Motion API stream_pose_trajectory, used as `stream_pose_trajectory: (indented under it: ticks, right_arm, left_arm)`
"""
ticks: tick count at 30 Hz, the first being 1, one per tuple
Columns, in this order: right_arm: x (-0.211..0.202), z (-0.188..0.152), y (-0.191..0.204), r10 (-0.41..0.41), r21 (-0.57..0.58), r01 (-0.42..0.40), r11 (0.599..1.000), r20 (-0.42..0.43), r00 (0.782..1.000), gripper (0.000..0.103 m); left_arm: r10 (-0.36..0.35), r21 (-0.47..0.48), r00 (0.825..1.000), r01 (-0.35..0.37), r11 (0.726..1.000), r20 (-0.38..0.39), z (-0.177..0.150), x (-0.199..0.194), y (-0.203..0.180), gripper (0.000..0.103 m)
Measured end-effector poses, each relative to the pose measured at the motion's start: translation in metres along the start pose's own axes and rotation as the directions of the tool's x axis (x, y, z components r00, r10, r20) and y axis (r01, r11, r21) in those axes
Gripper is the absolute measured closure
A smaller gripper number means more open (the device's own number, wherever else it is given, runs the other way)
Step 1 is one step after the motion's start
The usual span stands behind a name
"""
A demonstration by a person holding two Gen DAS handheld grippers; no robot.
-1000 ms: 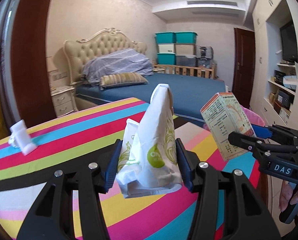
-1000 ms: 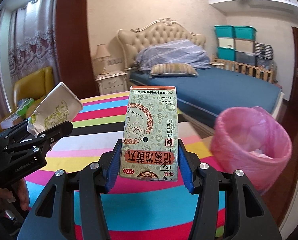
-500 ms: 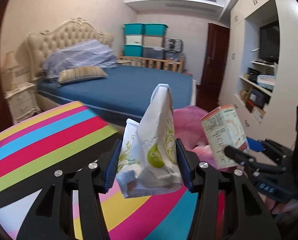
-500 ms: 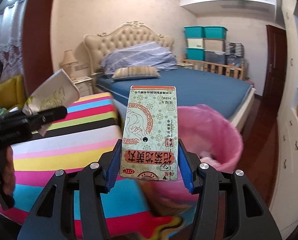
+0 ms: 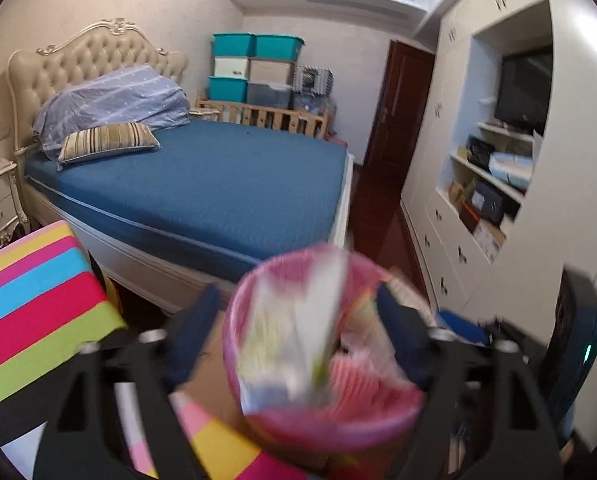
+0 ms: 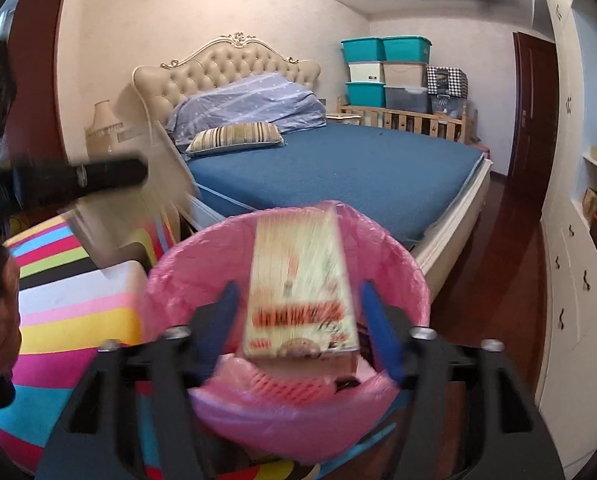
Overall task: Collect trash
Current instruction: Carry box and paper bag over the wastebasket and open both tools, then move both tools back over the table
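— Pink plastic liner, wrinkled, over a round waste bin (image 6: 298, 420): that fills the lower middle of the right wrist view. What hangs over it?

— A flat cardboard medicine box (image 6: 300, 292), pale green with red print, blurred. It sits upright over the bin's mouth, between the blue pads of the right gripper (image 6: 300, 316). The fingers stand wide, with a gap on each side of the box, so nothing clamps it.

— And the left side?

— In the left wrist view the left gripper (image 5: 302, 336) also has its fingers spread wide. Between them, smeared by blur, is the white paper bag with green print (image 5: 294, 332), over the same pink-lined bin (image 5: 326, 424). Its sides do not meet either pad. Whether it touches the bin's inside I cannot tell.

— Where does the bin stand?

— Just beside the right edge of the table, which wears a striped cloth (image 5: 38, 312) in yellow, pink, blue, red, green and black. The bin's rim sits lower than that edge. Some pale scraps lie inside it, too blurred to name.

— Anything else near?

— Behind the bin, a bed with a blue cover (image 6: 338, 168) and a tufted cream headboard (image 6: 226, 64). From the right wrist view the left gripper's dark finger (image 6: 98, 178) reaches in from the left edge.
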State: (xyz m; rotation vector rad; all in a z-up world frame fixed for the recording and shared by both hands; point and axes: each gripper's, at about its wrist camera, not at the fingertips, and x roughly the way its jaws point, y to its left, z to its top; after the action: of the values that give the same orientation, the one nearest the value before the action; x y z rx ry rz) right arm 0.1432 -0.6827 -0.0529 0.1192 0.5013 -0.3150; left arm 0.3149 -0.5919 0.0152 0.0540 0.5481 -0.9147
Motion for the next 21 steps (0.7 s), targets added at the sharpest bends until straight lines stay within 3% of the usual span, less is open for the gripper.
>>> stream_pose_trajectory:
  ticks: [2,6,12,17,21]
  right_arm:
    - [-0.004,0.000,-0.004,-0.025,0.012,0.025,1.000,0.007,1.000,0.036]
    - [-0.027,-0.002,-0.007,-0.047,0.031,0.046,0.998,0.050,0.998,0.031]
    - [-0.050,0.001,0.014,-0.024,-0.004,0.024,1.000,0.056,0.998,0.030]
    - [-0.056,0.011,0.059,0.041,-0.057,-0.037,0.998,0.072,0.997,0.030]
    - [-0.052,0.021,0.109,0.113,-0.097,-0.106,0.990,0.069,0.991,0.030]
  left_arm:
    - [0.018,0.000,1.000,-0.018,1.000,0.016,0.011,0.002,-0.001,0.018]
    - [0.080,0.009,0.994,-0.081,0.997,0.078,0.017,-0.023,0.013,0.005]
    - [0.210,0.005,0.972,-0.211,0.977,0.103,-0.003,-0.078,0.054,0.005]
    - [0.315,-0.006,0.939,-0.318,0.948,0.136,-0.028,-0.142,0.105,0.005]
    - [0.412,-0.058,0.900,-0.408,0.911,0.146,-0.054,-0.201,0.158,0.005]
